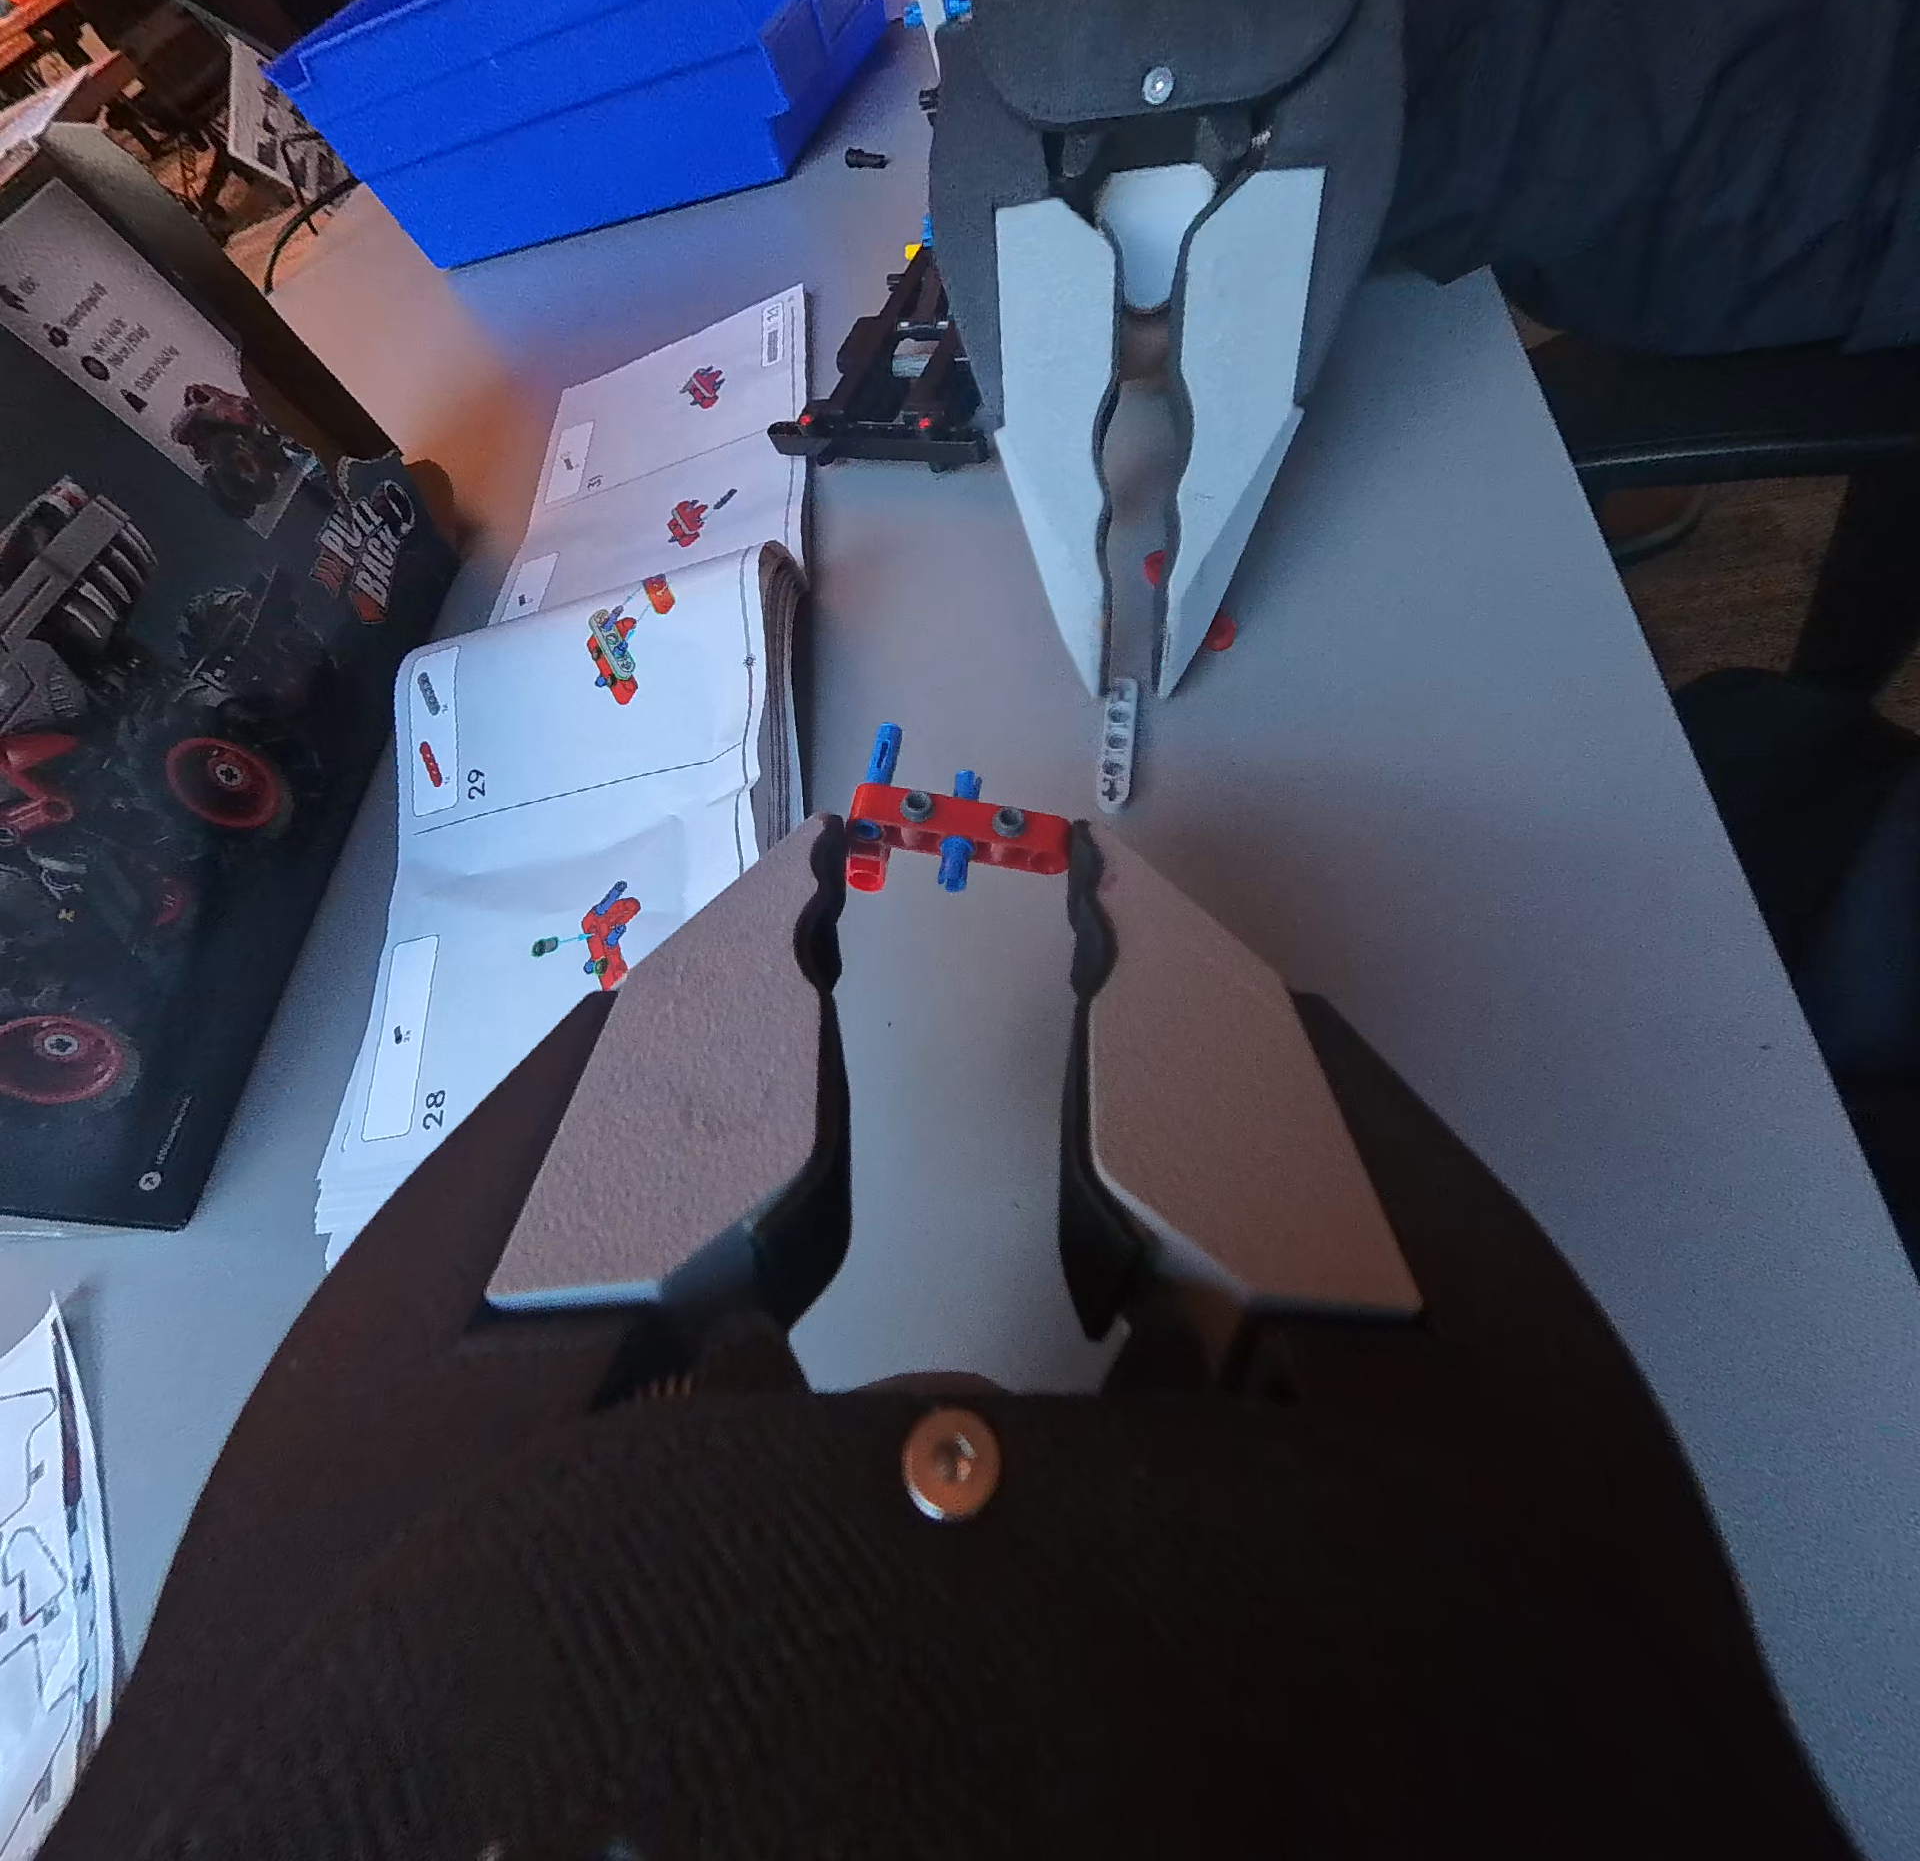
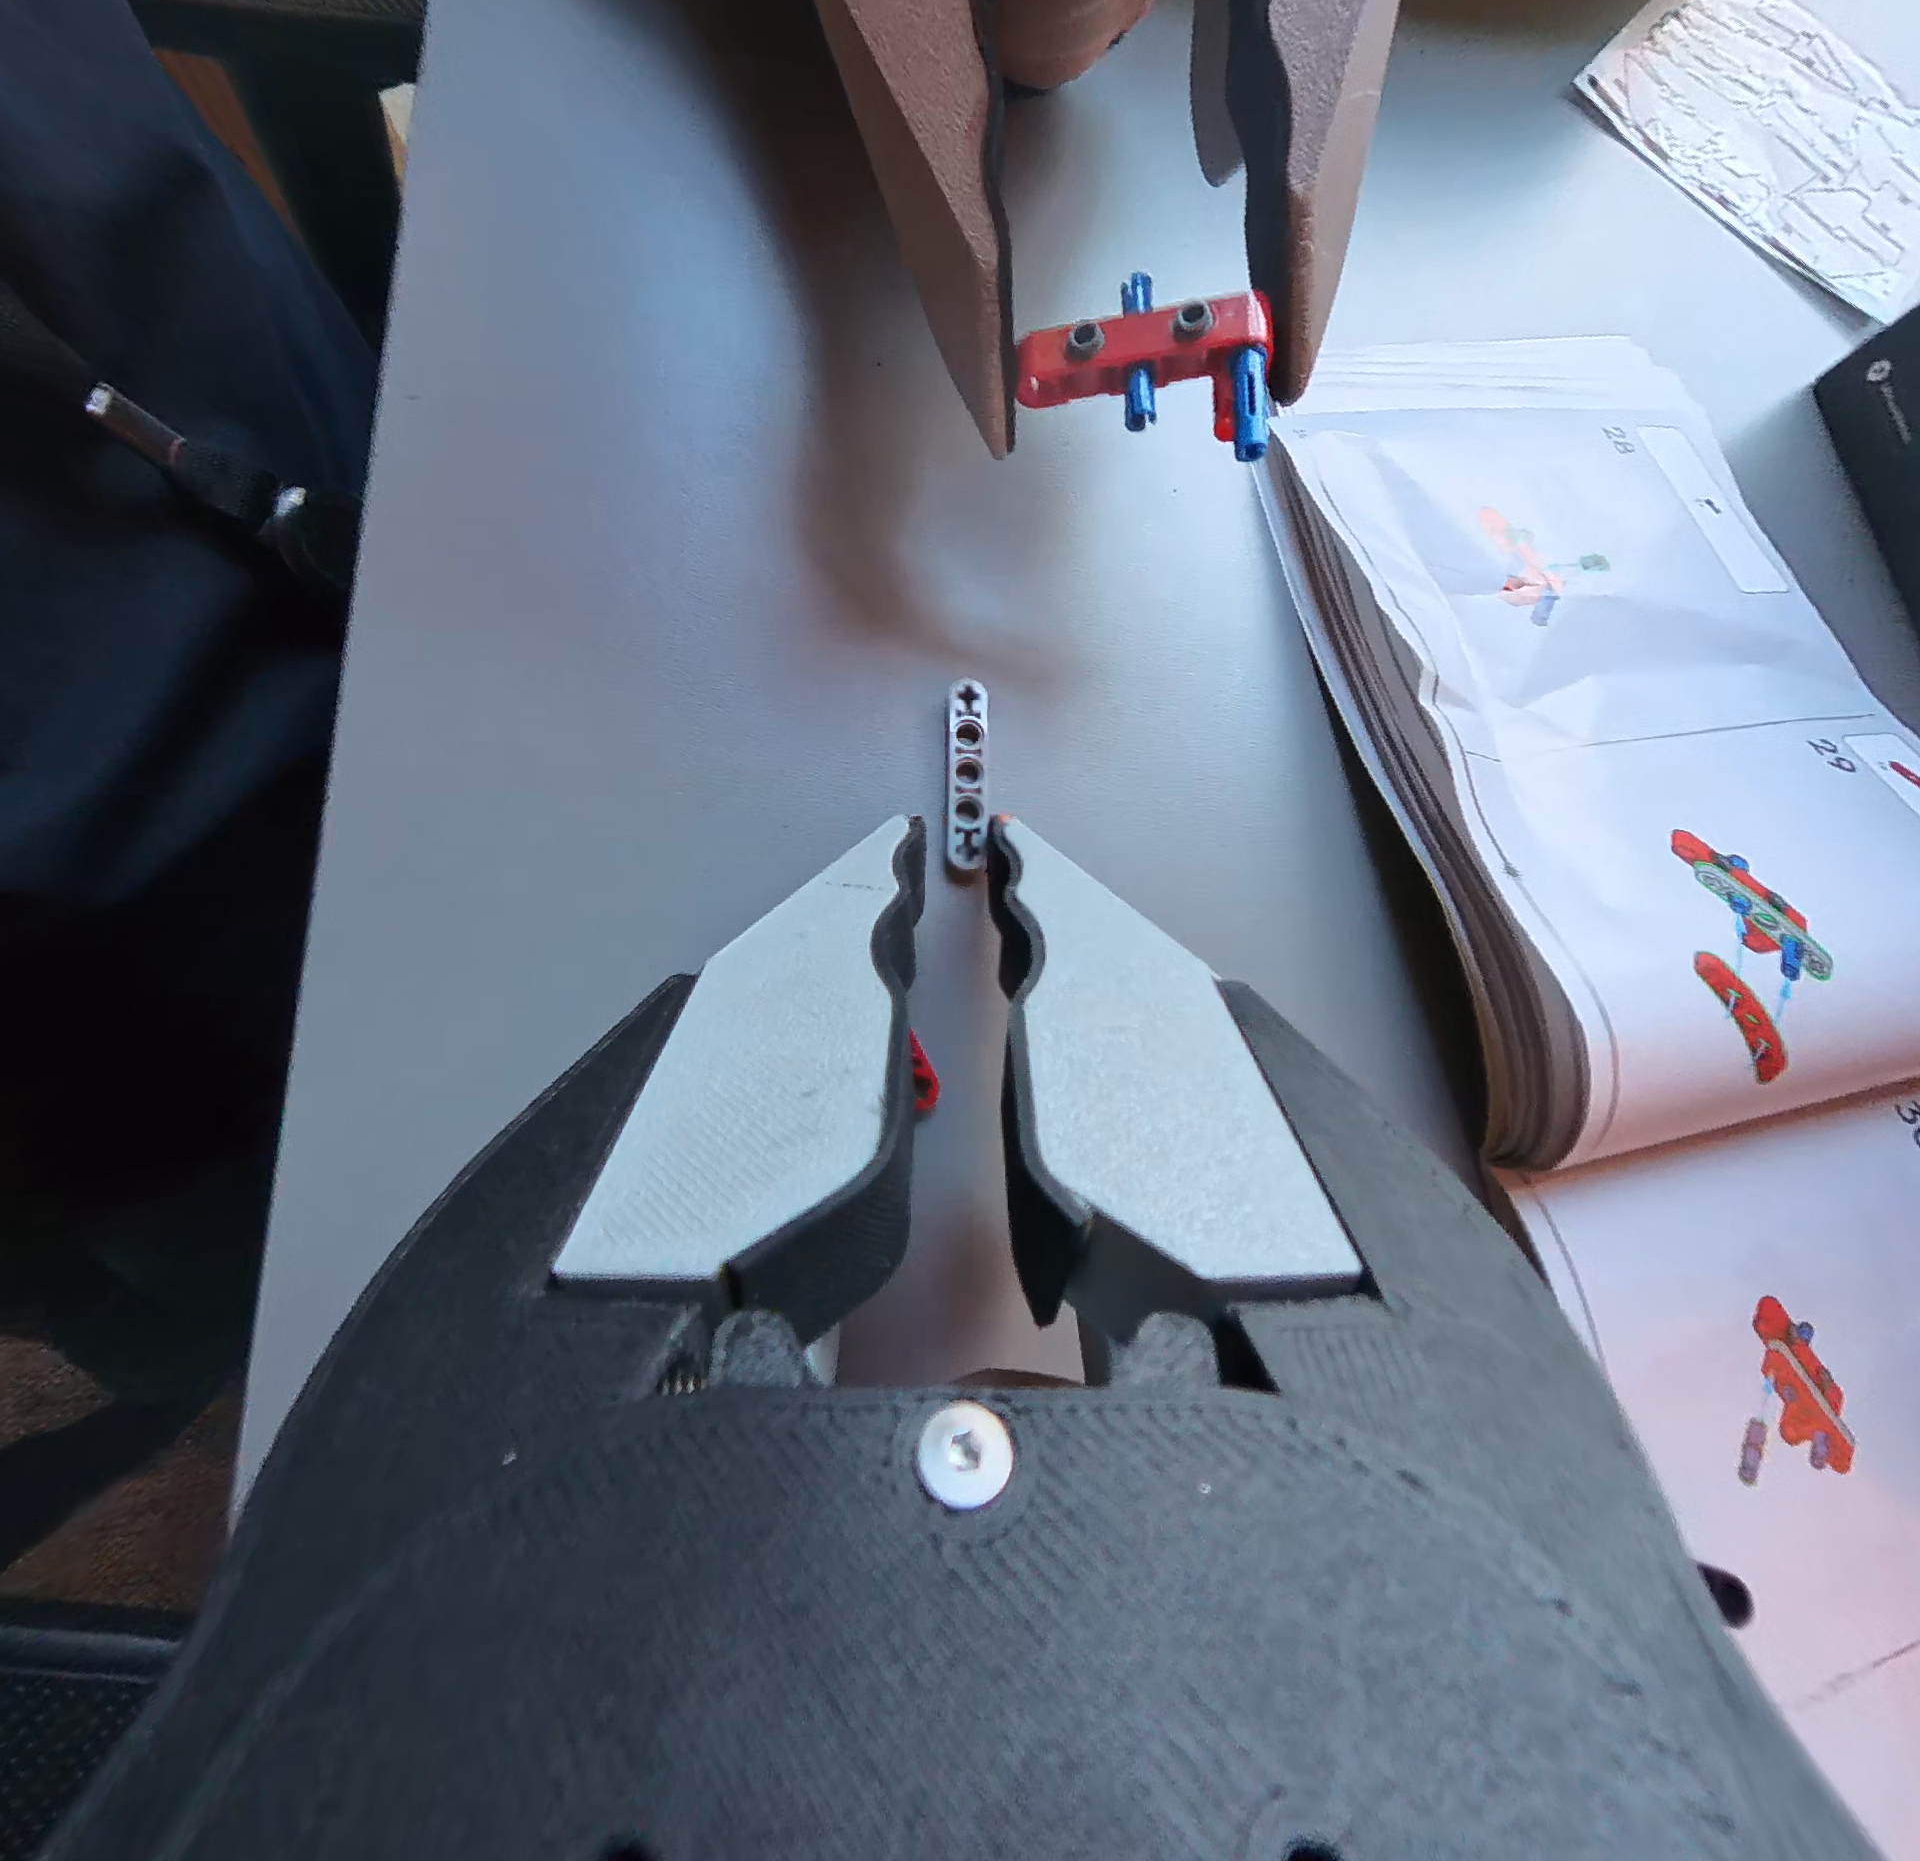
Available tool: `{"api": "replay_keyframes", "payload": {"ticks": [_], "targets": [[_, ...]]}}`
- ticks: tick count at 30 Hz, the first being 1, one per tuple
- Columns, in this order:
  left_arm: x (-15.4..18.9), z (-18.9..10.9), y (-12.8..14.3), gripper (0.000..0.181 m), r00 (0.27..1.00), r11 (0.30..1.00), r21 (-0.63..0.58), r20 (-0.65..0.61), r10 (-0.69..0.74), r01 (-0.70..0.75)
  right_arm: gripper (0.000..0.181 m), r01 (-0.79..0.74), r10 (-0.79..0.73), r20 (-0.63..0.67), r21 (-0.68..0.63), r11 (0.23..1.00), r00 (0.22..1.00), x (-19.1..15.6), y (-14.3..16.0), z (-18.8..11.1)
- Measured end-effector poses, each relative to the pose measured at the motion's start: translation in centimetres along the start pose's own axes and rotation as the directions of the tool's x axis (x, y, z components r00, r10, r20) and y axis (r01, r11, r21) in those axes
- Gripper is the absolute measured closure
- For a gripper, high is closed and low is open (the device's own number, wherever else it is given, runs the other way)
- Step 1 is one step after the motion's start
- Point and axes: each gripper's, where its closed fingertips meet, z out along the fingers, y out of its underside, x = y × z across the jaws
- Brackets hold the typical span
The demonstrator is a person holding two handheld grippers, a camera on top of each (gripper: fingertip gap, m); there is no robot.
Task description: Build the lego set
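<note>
Lying at the left edge of the left wrist view, the set's black box (image 1: 156, 772) rests on the grey surface (image 1: 1403, 928); right of it sits the open instruction booklet (image 1: 582, 824), with a blue bin (image 1: 582, 97) at upper centre. At frame centre, the left gripper (image 1: 951, 840) has its fingers clenched on the ends of a red beam assembly with blue pins (image 1: 951, 824). A black chassis assembly (image 1: 894, 388) stands beyond. Upper right, the right gripper (image 1: 1127, 679) has its fingers slightly parted around one end of a grey thin liftarm (image 1: 1117, 746) lying flat on the surface; whether they touch it cannot be told.
</note>
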Motion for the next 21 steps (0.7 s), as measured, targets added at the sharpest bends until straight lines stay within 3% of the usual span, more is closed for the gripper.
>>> {"api": "replay_keyframes", "payload": {"ticks": [7, 17, 21], "targets": [[0.0, 0.0, 0.0, 0.141, 1.000, 1.000, -0.003, 0.001, 0.002, -0.002, 0.173, -0.013, 0.012, 0.017, 0.069, 0.998, 1.000, -0.2, -1.2, -0.7], [0.0, 0.1, 0.1, 0.141, 1.000, 1.000, -0.006, 0.000, 0.003, -0.003, 0.166, -0.006, 0.005, -0.014, -0.008, 1.000, 1.000, 0.2, 0.1, 0.3], [0.0, 0.1, 0.1, 0.141, 1.000, 1.000, -0.006, 0.000, 0.003, -0.003, 0.176, -0.005, 0.005, -0.007, -0.013, 1.000, 1.000, 0.1, 0.1, 0.3]]}}
